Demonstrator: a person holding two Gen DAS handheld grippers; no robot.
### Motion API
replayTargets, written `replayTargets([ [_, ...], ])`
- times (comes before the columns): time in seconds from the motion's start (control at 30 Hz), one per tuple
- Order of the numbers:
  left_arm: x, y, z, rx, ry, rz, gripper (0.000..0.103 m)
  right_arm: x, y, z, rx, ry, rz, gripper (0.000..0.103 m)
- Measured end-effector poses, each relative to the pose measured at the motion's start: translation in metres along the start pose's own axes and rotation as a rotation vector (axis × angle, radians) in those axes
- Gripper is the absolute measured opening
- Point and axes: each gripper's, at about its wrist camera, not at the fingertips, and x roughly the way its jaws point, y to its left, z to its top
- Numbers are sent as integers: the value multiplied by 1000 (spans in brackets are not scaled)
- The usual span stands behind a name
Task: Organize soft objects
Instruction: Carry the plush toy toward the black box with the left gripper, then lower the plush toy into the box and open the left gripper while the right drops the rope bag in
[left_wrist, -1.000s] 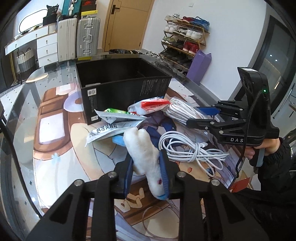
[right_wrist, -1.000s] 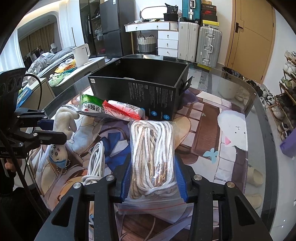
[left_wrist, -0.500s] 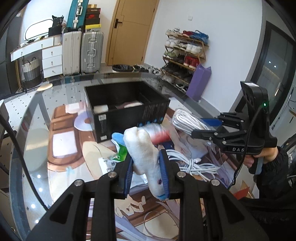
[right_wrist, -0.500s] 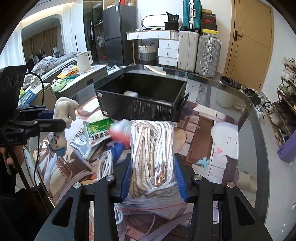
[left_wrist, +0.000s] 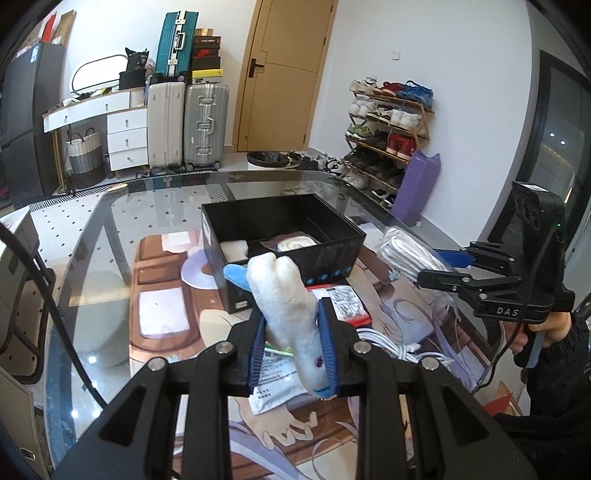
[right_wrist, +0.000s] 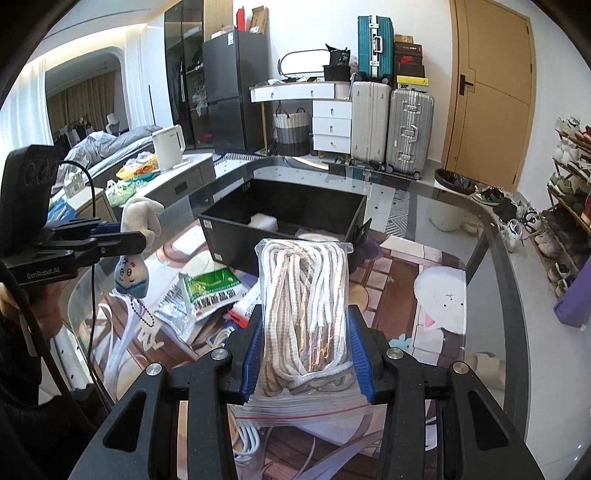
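Both loads now hang higher above the desk (left_wrist: 110, 229), nearer the black box (left_wrist: 332, 243): left tool (left_wrist: 293, 343) pinching the plush keychain (left_wrist: 284, 295), right tool (right_wrist: 306, 354) pinching the bagged laces (right_wrist: 304, 295), ready for boxing.

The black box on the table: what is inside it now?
Inside the black box lie a white soft item and a pale coiled bundle. The near wall hides the rest of its floor.

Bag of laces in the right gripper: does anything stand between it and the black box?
Nothing visible does. The bag of laces is held clear above the table clutter, and the black box lies straight ahead, open-topped. The packets lie lower, left of that line.
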Motion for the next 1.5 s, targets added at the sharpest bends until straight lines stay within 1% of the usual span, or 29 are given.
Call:
replayTargets([
  [0.17, -1, 4, 5, -11, -26, 33, 25, -1, -2, 6, 35, -24, 0, 43],
  [0.3, -1, 7, 11, -18, -41, 44, 25, 1, -2, 10, 53, -35, 8, 43],
  [0.5, 0, 11, 21, -11, -61, 71, 25, 3, 1, 22, 55, -45, 13, 43],
  [0.77, 9, 13, 32, 7, -65, 119, 25, 4, 0, 38, 66, -75, 25, 43],
  [1.23, 28, 19, 51, -2, -68, 134, 25, 12, -5, 66, 70, -84, 30, 43],
  [1.5, 44, 21, 60, -12, -57, 129, 25, 29, -9, 77, 74, -65, 42, 43],
])
